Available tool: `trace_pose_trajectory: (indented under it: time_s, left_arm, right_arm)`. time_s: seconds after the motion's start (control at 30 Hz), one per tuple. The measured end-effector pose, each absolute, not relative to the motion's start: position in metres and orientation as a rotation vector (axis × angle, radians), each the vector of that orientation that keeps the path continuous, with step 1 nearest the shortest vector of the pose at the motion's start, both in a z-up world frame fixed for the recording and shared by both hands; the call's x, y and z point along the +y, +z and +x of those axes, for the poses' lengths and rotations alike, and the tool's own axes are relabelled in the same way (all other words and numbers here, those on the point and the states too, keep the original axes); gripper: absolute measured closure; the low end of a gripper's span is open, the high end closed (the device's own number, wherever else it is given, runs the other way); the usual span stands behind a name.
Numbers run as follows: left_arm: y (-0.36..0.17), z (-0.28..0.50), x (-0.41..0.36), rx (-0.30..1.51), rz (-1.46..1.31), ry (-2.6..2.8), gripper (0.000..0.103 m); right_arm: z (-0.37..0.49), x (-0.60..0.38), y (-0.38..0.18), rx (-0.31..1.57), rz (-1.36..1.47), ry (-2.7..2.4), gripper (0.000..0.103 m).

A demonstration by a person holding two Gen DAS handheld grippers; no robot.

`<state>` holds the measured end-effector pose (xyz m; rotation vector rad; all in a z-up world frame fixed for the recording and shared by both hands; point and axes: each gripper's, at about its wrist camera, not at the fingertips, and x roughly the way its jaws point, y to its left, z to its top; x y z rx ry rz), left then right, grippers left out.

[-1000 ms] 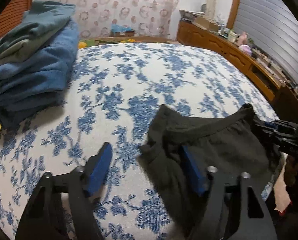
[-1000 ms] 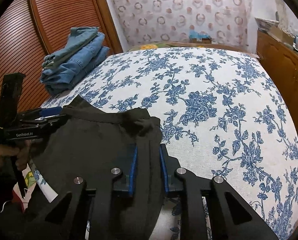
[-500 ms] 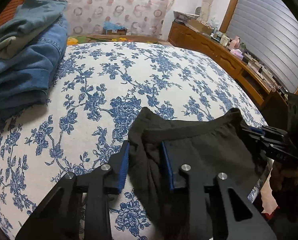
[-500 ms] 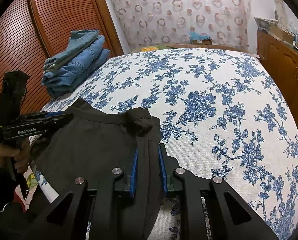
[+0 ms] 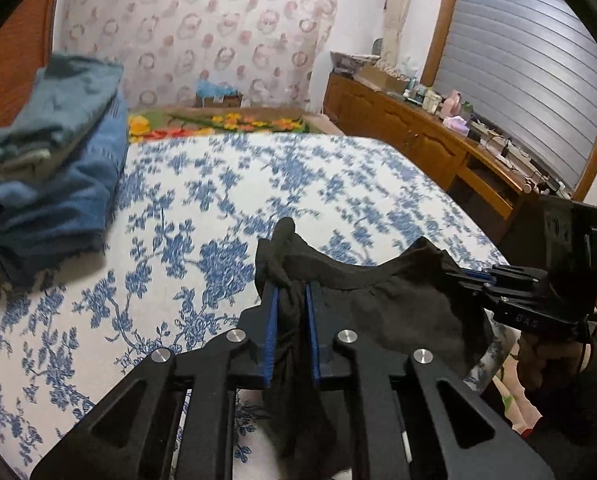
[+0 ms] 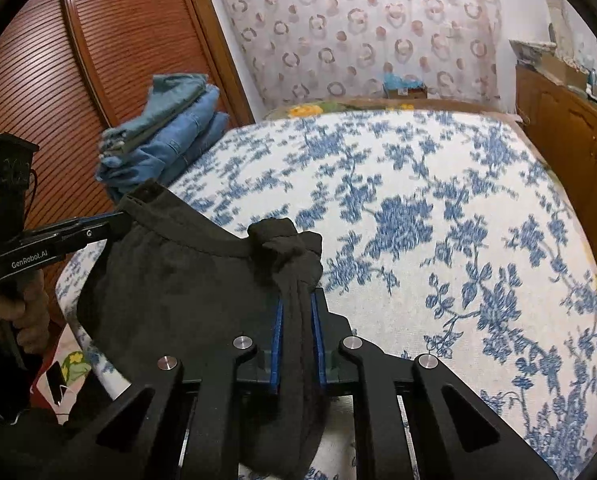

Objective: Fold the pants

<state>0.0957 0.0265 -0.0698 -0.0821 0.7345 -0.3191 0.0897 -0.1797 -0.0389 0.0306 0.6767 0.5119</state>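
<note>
- The left gripper (image 5: pixel 289 300) sits nearest in its own view, its blue-lined fingers (image 5: pixel 271 328) pinched down on a bunched corner of the black pants (image 5: pixel 382 304), with only the wad of cloth keeping them apart.
- The right gripper (image 6: pixel 297 312) does the same at the other corner: narrow gap, a twisted rope of black fabric running through it, the loose end hanging below.
- The pants stretch between the two grippers, the waistband (image 6: pixel 202 236) forming the long axis from one grip to the other, sagging slightly in the middle. They hang at the near edge of the bed (image 6: pixel 438 240), with the lower part dropping out of sight over that edge, so I cannot tell how the legs lie.
- Both grippers are equally close to the garment, each already holding an end. The bare bed lies straight ahead of both, so the coming move likely carries the waistband forward and lays it flat there.
- The cloth looks thin, soft and matte, and it crumples into knots (image 6: pixel 284 240) at each grip, so it will probably drape and wrinkle, not hold a crease.
- The bedspread is white with a blue flower print and looks like a coarse, flat weave.
- Farther off, a stack of folded jeans (image 6: pixel 166 140) rests at the left side of the bed, thick denim in several blues.
- Beyond it stand a slatted wooden door (image 6: pixel 58 80), a patterned curtain (image 6: pixel 358 32), and a wooden sideboard (image 5: pixel 418 136) along the right.
</note>
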Motion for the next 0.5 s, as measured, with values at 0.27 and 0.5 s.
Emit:
trace_pose_trajectory:
  time_s: [0.27,0.5]
  left_arm:
    - [-0.049,0.085,0.021,0.678,-0.071,-0.32,0.089]
    - [-0.024,0.081,0.02,0.614,-0.061,-0.319,0.09]
  right_arm:
    - [0.065,-0.182,-0.015,0.566,0.008,0.503,0.091]
    - [0.046,-0.184,0.008,0.481,-0.027,0.492,0.091]
